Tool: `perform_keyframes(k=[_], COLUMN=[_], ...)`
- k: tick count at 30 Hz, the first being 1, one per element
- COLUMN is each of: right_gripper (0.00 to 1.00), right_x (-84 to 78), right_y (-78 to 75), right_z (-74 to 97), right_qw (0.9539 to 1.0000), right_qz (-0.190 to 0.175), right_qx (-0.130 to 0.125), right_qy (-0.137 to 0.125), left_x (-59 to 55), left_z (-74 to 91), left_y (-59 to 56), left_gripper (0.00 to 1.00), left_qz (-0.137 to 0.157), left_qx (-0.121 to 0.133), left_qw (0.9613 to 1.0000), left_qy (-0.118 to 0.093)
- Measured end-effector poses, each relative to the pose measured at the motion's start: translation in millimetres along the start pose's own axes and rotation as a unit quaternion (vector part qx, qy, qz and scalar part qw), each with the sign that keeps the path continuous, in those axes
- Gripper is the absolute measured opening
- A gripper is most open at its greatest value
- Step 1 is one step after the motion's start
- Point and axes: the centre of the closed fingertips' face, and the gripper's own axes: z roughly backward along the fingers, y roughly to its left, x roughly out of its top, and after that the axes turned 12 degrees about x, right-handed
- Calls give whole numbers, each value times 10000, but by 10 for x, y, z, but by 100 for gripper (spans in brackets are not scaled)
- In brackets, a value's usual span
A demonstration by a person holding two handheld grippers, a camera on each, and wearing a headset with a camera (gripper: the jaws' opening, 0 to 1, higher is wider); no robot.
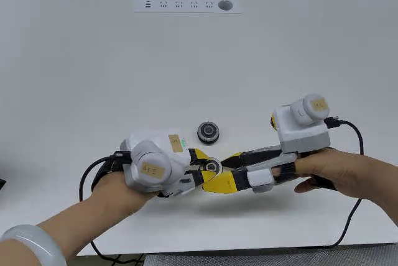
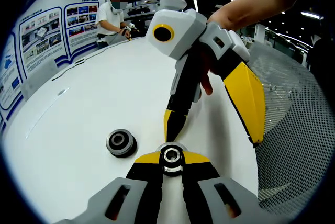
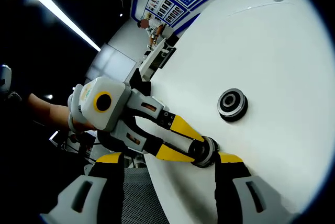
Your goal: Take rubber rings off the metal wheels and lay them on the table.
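While in left gripper (image 2: 171, 162), wheel (image 1: 213, 167) above table (image 1: 261, 86).

Lighting bright, even, overhead: head view sharp, white table (image 1: 205, 67) near washed out, faint soft shadow beneath metal wheel (image 1: 208, 133); both gripper views fisheye-bent at edges, surroundings dark, ceiling strip light (image 3: 62, 17) flaring, far background soft.

We see a big white table (image 1: 93, 61) with a long plug strip (image 1: 186, 5) lying on it. Behind it stands a wall of blue picture boards (image 2: 42, 30). Long lights (image 3: 63, 19) shine overhead in the dark, and grey mesh (image 2: 293, 130) lies beside the table.
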Motion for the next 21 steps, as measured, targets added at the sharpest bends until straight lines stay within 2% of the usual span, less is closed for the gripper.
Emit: perform_keyframes(k=[7,13,21], right_gripper=[72,69,68], right_x=[-12,-67,-29], right_y=[14,26,63], right_z=[13,35,74], right_qw=[9999,9999,9995], right_qz=[-78,-106,-179], right_qx=[7,-2,25], right_qy=[-108,-44,-243], left_x=[-13,-24,-29], left_z=[-6,-11,-13], left_y=[-10,-3,1], left_gripper=[12,12,12], left_qz=[-16,-16,9], left_qx=[-21,-18,-2], left_qw=[10000,10000,10000], left_qy=[-7,-3,-7])
